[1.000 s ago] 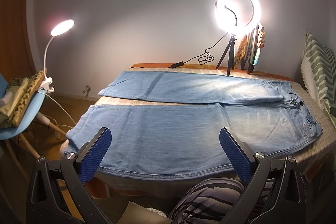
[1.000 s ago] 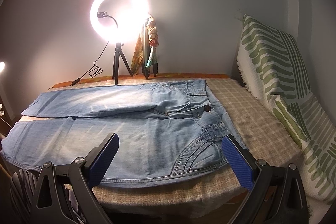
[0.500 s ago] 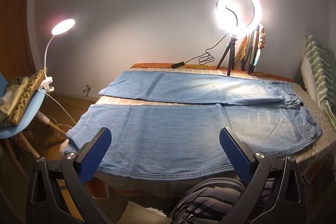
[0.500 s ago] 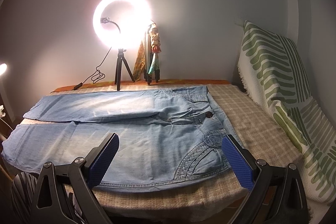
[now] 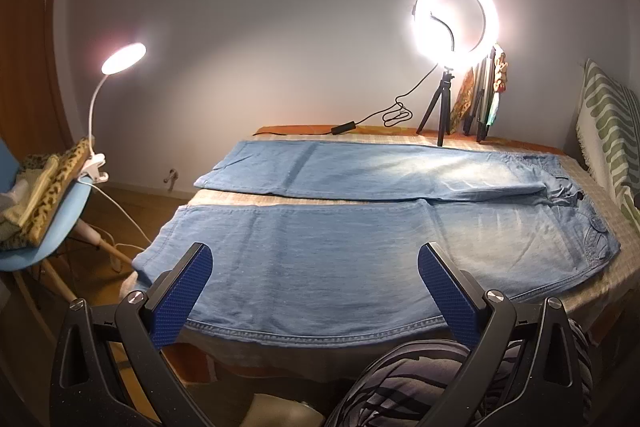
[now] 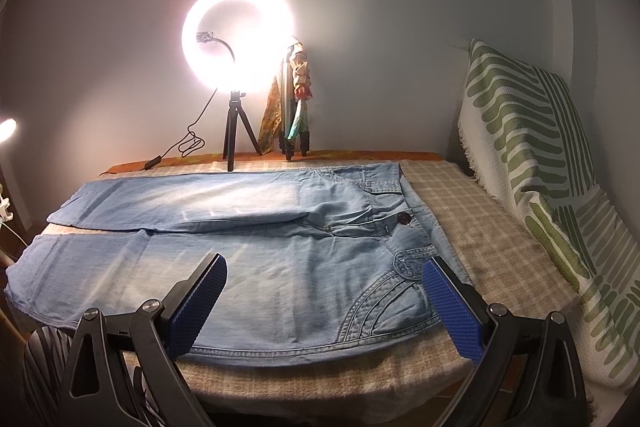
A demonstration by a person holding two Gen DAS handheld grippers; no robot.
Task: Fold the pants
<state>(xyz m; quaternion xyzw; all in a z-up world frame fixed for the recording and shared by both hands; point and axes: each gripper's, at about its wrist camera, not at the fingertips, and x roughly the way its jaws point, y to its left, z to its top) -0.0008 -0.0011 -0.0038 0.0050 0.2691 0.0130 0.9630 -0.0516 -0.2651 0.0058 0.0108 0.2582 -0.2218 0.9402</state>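
We note the right gripper (image 6: 324, 301) has eased closer above the jeans' (image 6: 256, 263) waist end while the left gripper (image 5: 314, 287) holds over the near leg, both gaping empty, so folding remains unstarted.

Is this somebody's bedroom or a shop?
Probably a room at home, set up for filming: jeans spread on a cloth-covered table or bed, a ring light on a tripod, and a chair piled with clothes.

near edge: we see open air over pants (image 5: 320, 259) | far edge: ring light tripod (image 6: 236, 131) + cable (image 5: 396, 113) block | R side: green-striped cushion (image 6: 532, 155) walls us in
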